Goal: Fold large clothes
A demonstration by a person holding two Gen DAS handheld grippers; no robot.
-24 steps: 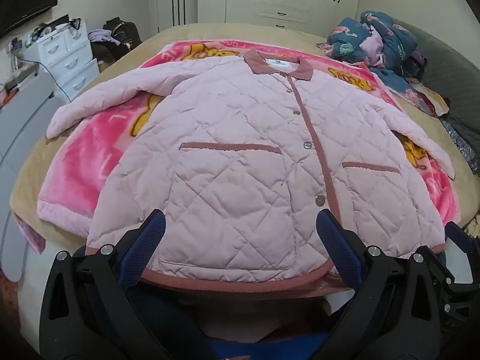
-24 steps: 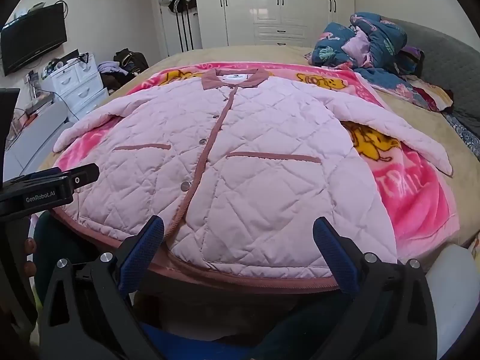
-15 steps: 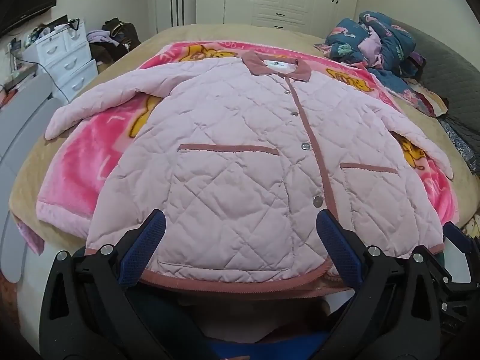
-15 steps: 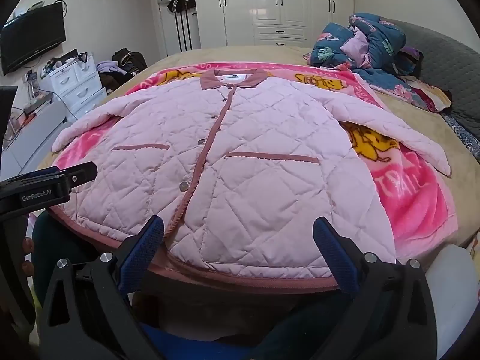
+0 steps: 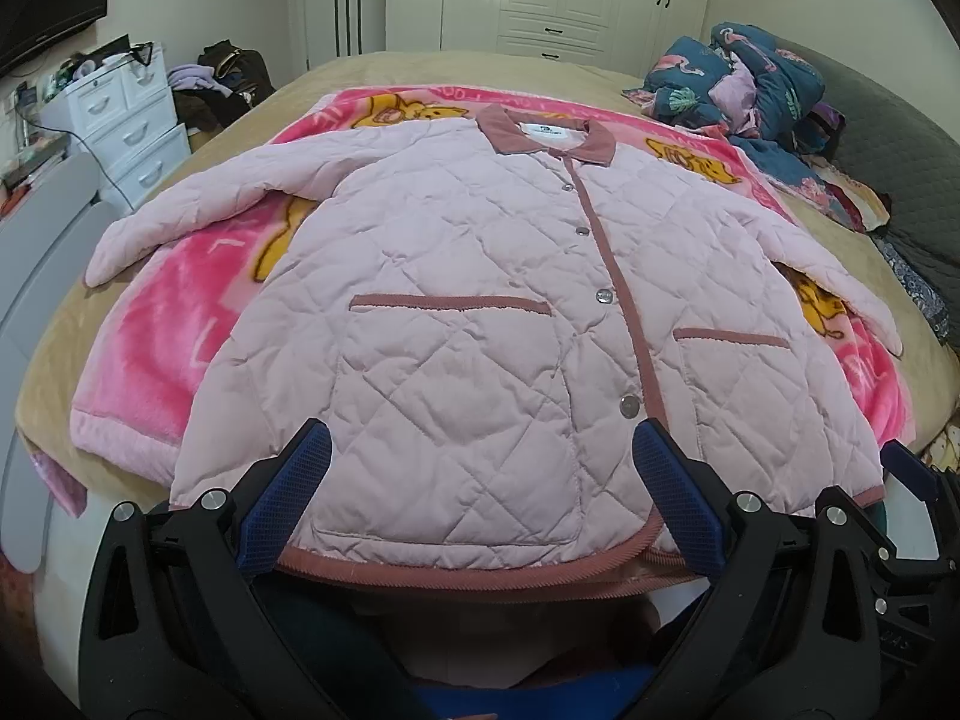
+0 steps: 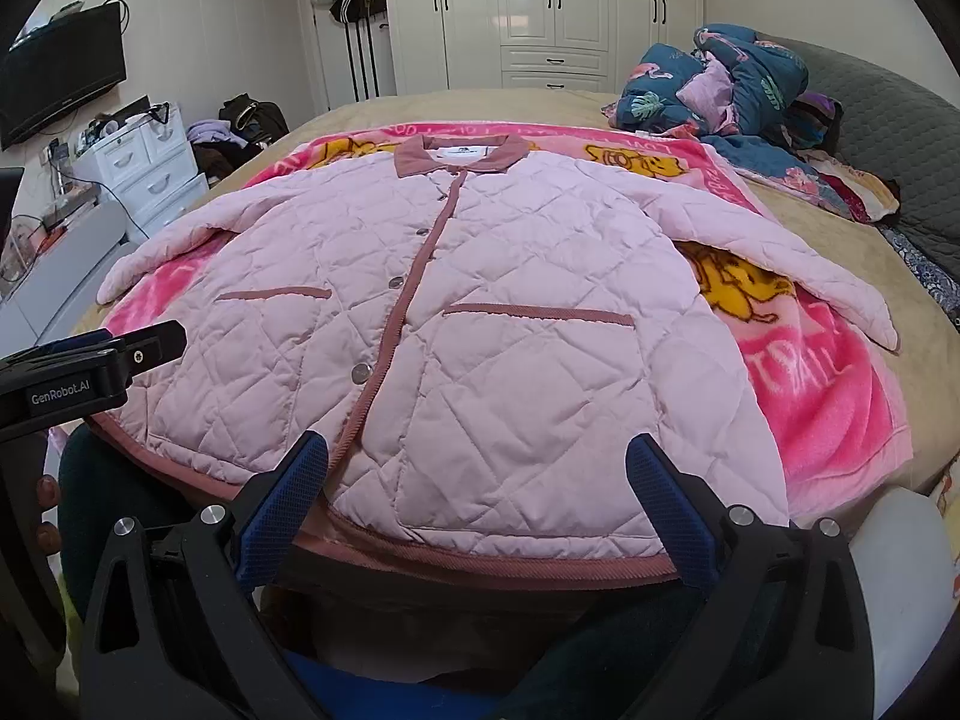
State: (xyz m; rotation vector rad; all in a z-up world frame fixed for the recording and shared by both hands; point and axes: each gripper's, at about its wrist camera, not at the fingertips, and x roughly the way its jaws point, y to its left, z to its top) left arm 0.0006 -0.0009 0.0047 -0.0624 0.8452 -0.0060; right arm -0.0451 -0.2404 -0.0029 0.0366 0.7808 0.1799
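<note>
A: Okay, left hand-held gripper (image 5: 480, 498) first. We've got its jaws wide apart, nothing between them, hovering just over the hem of the pink quilted jacket (image 5: 480, 276).

B: Same for the right hand-held gripper (image 6: 477, 498): jaws spread, empty, tilted down at the hem on the other front panel.

A: Jacket lies front up, flat, snapped shut, collar (image 5: 546, 135) at the far end, both sleeves out to the sides. It sits on the pink cartoon blanket (image 5: 150, 348) on the bed (image 5: 384, 69).

B: Handling? We'd call it soft and puffy, light for its size. Padding should spring back, so folds may not stay crisp. Shell looks smooth, maybe a bit slippery.

A: So where do we grab? We'd say the corded hem trim (image 5: 468, 573) or the sleeve cuff (image 5: 102, 258); thicker edges give the pads something to bite.

B: Agreed, avoid pinching the middle of a panel, we'd likely lift only the top layer.

A: Nothing folded yet, as we judge it.

B: The pile of dark floral bedding (image 6: 720, 84) is well clear.
</note>
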